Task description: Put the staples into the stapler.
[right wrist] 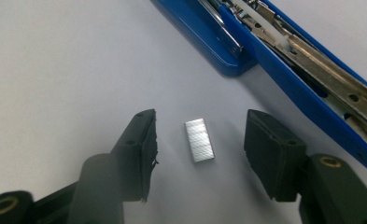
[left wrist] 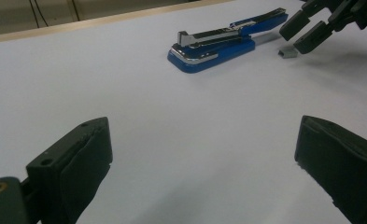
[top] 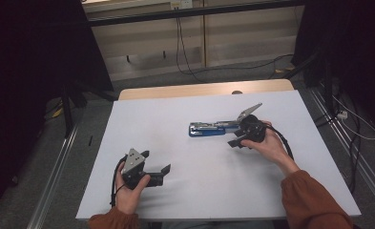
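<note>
At the frame's centre in the right gripper view, a small silver block of staples (right wrist: pixel 200 140) lies flat on the white table (right wrist: pixel 55 60), between the right gripper's (right wrist: pixel 200 151) 2 released jaws, below the opened blue metal stapler (right wrist: pixel 284 60). Close squarely on its long sides. The left gripper (top: pixel 155 168), also released, waits lower left in the high view.

Blue stapler (right wrist: pixel 284 60); silver staples (right wrist: pixel 200 140); white table (top: pixel 175 114).

Opened blue stapler (top: pixel 213 128) beside staple strip (right wrist: pixel 199 140)
</note>
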The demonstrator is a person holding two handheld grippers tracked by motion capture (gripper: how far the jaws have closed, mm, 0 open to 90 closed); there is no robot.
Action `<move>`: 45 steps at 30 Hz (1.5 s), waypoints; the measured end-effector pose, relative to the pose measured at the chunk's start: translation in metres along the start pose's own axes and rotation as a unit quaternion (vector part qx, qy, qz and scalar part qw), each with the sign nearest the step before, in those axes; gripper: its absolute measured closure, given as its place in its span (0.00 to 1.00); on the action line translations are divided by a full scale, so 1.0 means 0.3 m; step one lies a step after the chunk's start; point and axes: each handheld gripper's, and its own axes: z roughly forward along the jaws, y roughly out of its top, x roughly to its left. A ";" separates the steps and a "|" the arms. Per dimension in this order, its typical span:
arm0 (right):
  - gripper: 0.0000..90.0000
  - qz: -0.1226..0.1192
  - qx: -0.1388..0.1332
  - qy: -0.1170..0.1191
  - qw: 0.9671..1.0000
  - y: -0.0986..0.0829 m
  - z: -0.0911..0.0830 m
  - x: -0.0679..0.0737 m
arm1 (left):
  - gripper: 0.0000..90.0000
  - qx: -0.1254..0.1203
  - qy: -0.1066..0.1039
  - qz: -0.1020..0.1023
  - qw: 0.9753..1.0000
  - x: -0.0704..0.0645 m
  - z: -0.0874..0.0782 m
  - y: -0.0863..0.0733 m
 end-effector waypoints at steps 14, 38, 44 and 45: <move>0.72 -0.028 0.047 0.001 0.999 0.029 -0.009 -0.001 | 0.05 -0.001 -0.004 -0.007 1.000 0.001 0.000 0.000; 0.87 -0.052 0.090 0.008 0.995 0.045 0.025 0.004 | 0.05 -0.005 -0.003 -0.013 1.000 0.008 -0.004 0.000; 0.87 -0.058 0.091 0.007 0.994 0.045 0.032 0.007 | 0.05 -0.007 -0.006 -0.013 1.000 0.008 -0.004 0.000; 0.87 -0.058 0.093 0.004 0.994 0.046 0.033 0.010 | 0.05 -0.007 -0.005 -0.013 1.000 0.008 -0.004 0.000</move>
